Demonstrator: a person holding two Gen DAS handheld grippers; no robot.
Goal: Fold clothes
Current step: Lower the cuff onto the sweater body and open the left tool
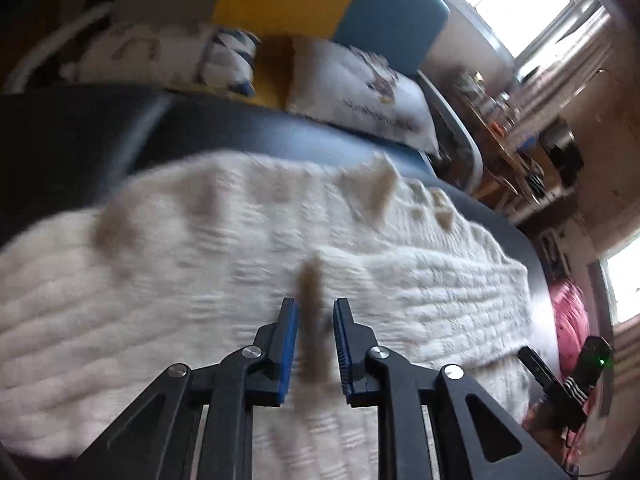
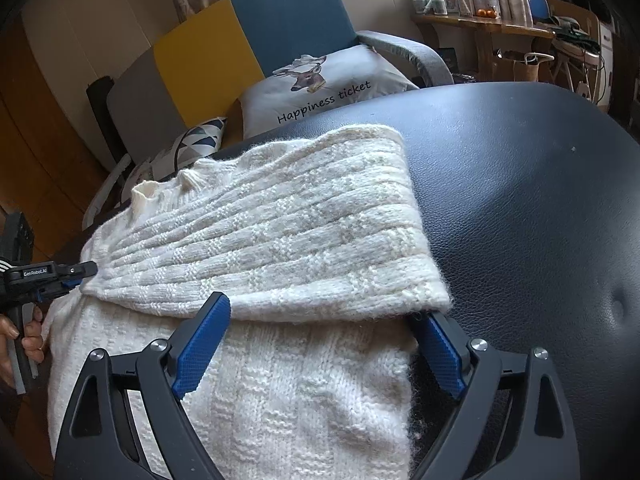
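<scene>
A cream knitted sweater (image 2: 280, 220) lies on a dark leather surface (image 2: 520, 200), its top part folded over the lower part. My right gripper (image 2: 326, 308) stands wide open at the near edge of that fold, one blue finger on the lower layer and the other by the sweater's right side. The pads do not press on the knit. My left gripper (image 1: 315, 302) hovers over the sweater (image 1: 200, 240) with a narrow gap and only shadow between its pads. In the right wrist view, the left gripper (image 2: 86, 272) sits at the fold's left corner, with a hand (image 2: 24, 344) on its grip.
Behind the leather surface (image 1: 80, 132) stands a sofa with yellow and blue back panels (image 2: 280, 20). A white printed cushion (image 2: 320, 84) and a patterned one (image 2: 192, 140) lie on it. A cluttered wooden desk (image 2: 480, 28) is at the far right. Pink cloth (image 1: 572, 320) lies beyond the right edge.
</scene>
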